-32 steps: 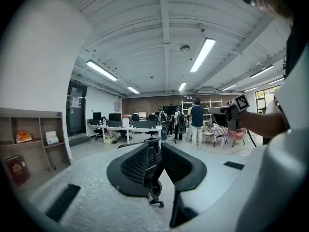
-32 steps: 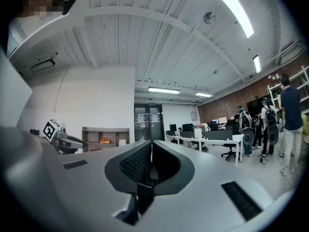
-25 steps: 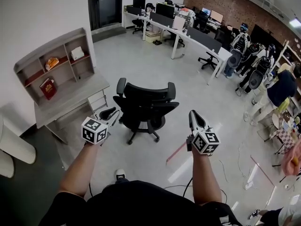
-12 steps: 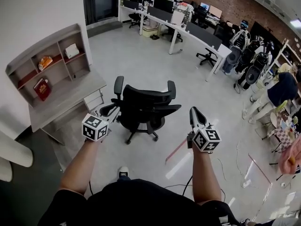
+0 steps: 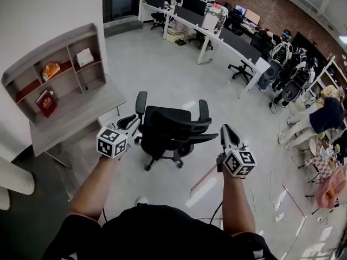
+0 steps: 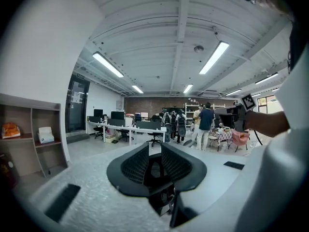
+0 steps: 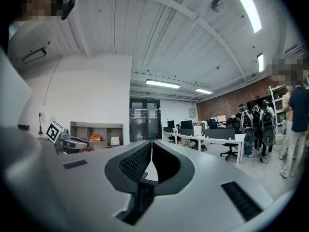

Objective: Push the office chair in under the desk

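Left tongs [image 5: 129,127] narrowly apart, right tongs [image 5: 227,132] closed, both empty. I'd press both against the back of the chair [image 5: 174,124] and push evenly toward the worktop [image 5: 65,121].

Black mesh cloth over the office chair [image 5: 172,124] back, matt, with smooth black plastic on frame and armrests. Pale grey wood-grain laminate on the desk [image 5: 76,115], dull rather than shiny, and the same on the shelf unit [image 5: 54,50]. Polished grey floor [image 5: 162,69], glossy enough to throw back the ceiling lights. Rough red brick on the far wall [image 5: 282,15]. Matt grey plastic across the right gripper [image 7: 151,144], black ribbed pads [image 7: 134,167] inside.
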A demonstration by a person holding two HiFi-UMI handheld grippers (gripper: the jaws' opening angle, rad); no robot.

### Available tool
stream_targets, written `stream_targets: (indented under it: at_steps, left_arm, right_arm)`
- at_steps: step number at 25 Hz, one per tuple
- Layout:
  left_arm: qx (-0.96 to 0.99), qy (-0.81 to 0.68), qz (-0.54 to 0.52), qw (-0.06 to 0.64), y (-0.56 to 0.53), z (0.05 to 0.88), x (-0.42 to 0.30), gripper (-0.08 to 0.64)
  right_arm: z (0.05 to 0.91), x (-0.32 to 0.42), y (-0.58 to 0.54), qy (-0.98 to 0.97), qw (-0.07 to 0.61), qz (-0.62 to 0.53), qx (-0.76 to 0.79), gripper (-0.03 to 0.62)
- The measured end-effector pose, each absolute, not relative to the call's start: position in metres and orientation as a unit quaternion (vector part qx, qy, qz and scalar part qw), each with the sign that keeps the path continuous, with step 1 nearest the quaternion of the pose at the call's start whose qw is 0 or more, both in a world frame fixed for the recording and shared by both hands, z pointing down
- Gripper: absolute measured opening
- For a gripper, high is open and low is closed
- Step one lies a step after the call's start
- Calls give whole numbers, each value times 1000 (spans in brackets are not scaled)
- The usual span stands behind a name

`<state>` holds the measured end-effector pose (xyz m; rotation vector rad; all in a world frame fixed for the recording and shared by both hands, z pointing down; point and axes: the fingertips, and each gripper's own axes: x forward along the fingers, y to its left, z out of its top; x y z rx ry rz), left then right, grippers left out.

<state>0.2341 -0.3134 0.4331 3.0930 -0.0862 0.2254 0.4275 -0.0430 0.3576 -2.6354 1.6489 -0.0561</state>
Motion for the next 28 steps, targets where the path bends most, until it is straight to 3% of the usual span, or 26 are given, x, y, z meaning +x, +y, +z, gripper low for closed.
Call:
stream_targets:
  at_steps: [15,28]
  left_arm:
    - [998,10,59,31,-405,435,268,91]
    - [998,25,60,19,-403,430,305,91]
  right_arm:
    - [346,436,-117,506,-5,-9,-863,17]
    - [352,464,-102,482,10,-5,-876,15]
